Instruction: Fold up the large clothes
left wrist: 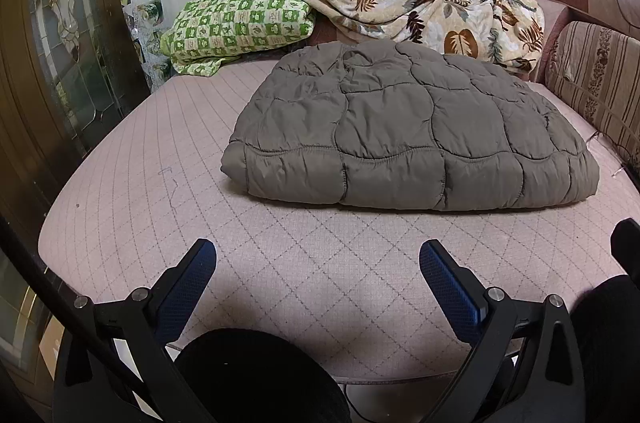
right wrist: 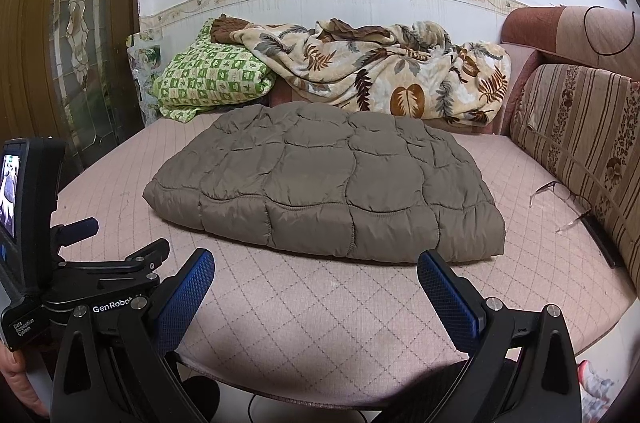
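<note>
While both our claws hang back over the near edge of the bed (left wrist: 120,151), the quilted brown-grey padded coat (left wrist: 412,131) lies alone on the pink diamond-stitched cover, a little right of centre in the left wrist view and nearer the middle in the right wrist view. It looks already folded into a thick rectangular bundle, its stitched hem edge facing us, so we judge the folding to be at or near its end; whether another fold is wanted we cannot say from here.

Our left claw (left wrist: 318,255) has its blue-padded fingers spread wide apart with nothing between them, and our right claw (right wrist: 316,265) stands the same way, apart and empty. Both are well clear of the coat, not touching it, which suits either a release just made or a pause before reaching in.

Bedding is pushed to the far side, probably to leave the flat middle free for folding: a green-and-cream checked pillow (left wrist: 236,19) at far left, and a crumpled leaf-print blanket (left wrist: 420,11) beside it, resting against the wall. A striped sofa-style backrest (right wrist: 576,127) runs along the right, and a pair of glasses (right wrist: 560,199) lies on the bed close to it, apart from the coat.

For writing, the right wrist view shows the left handheld device (right wrist: 36,263): we read "GenRobot" on its black body and "Data Acquisition System" on a lower label. Its small screen is lit, too small to read.
</note>
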The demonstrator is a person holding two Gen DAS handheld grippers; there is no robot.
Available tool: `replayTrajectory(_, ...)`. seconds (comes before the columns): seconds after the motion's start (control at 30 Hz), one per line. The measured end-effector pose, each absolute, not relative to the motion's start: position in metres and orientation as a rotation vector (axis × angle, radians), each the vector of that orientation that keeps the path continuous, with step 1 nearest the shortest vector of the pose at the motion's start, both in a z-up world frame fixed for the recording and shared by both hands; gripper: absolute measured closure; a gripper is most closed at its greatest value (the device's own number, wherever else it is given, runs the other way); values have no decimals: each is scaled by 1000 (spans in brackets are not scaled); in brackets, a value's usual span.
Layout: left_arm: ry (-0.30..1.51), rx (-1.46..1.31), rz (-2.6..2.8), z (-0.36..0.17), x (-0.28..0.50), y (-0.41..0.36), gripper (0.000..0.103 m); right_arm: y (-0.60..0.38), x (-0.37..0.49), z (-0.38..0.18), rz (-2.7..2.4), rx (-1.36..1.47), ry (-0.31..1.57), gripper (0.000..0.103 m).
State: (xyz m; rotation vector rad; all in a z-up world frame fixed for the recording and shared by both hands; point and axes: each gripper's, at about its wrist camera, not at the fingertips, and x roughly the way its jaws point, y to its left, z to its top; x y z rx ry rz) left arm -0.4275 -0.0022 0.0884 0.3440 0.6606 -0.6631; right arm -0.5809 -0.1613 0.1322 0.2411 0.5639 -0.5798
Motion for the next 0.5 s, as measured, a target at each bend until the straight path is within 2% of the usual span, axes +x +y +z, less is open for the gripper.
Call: replayTrajectory(0.5,702,341,-641,89,-424,0,2,-163,-582,128,-580,257,560,0)
